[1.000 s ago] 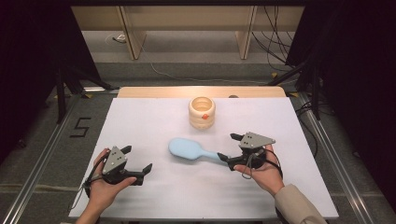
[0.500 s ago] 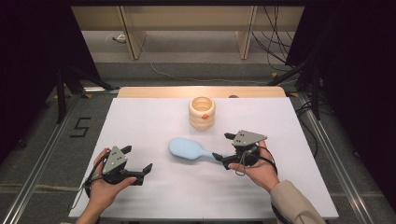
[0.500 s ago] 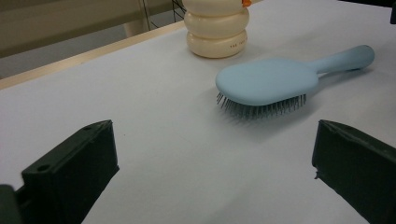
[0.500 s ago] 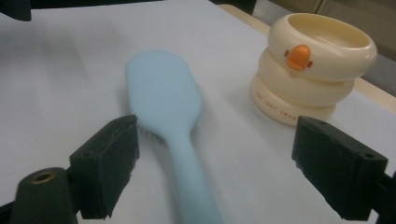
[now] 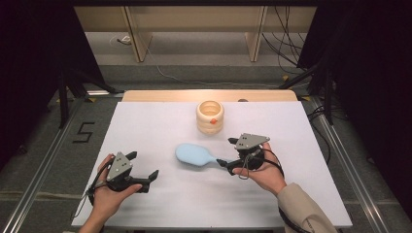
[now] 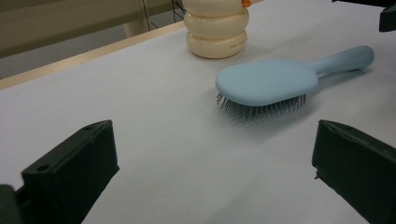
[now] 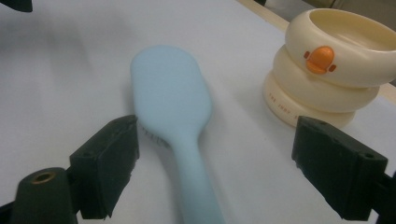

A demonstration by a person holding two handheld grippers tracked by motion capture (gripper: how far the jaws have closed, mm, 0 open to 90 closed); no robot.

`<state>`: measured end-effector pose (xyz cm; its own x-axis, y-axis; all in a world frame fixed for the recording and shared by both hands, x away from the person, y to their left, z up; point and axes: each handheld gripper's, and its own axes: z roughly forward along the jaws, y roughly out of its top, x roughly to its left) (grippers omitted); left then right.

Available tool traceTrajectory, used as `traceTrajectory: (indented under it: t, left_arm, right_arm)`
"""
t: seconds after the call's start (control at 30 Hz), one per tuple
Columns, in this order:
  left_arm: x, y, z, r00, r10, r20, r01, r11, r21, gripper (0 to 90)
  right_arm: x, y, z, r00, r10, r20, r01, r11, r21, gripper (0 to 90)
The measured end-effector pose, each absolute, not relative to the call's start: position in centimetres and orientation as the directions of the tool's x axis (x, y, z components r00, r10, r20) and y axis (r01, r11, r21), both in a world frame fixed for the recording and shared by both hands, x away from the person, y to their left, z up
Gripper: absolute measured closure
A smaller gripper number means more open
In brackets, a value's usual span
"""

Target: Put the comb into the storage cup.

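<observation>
right gripper (image 5: 228, 164) sits at the handle end of the light blue hairbrush (image 5: 195, 156), jaws wide apart w/ the handle between them, pads not touching it yet, so nothing held. left gripper (image 5: 150, 177) rests near-left on the table, jaws also spread wide, nothing in them, aimed toward the brush.

brush lies bristles down, mid-table, head to the left, handle pointing right, well apart from the cream ring-shaped holder (image 5: 210, 117) w/ an orange duck bill on it at the far side.

step in hand looks like grabbing the handle. to do it well imo: centre the handle between the pads first, since it sits closer to one jaw in the right gripper view, keep jaws low & level w/ the table, close on the handle's straight part, not the taper by the head. handle is smooth & rounded so it could roll or squirt out; close slow, lift only once it's firm.

surface: plain white table top (image 5: 145, 131), wood strip along the far edge. room: dark at the sides, grey floor, wooden legs & cables beyond the far edge, a "5" marked on the floor at left.
</observation>
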<state>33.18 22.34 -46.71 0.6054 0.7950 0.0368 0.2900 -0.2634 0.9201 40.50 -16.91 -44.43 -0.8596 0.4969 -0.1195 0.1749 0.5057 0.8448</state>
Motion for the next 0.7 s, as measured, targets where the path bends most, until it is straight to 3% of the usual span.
traceTrajectory:
  t: [0.7]
  left_arm:
    - [33.21,22.35,-46.71,0.605,0.796,0.037,0.288,-0.262,0.921,0.0]
  right_arm:
    - [41.53,-16.24,-44.42,-0.877,0.468,-0.106,0.2,0.558,0.805,15.9]
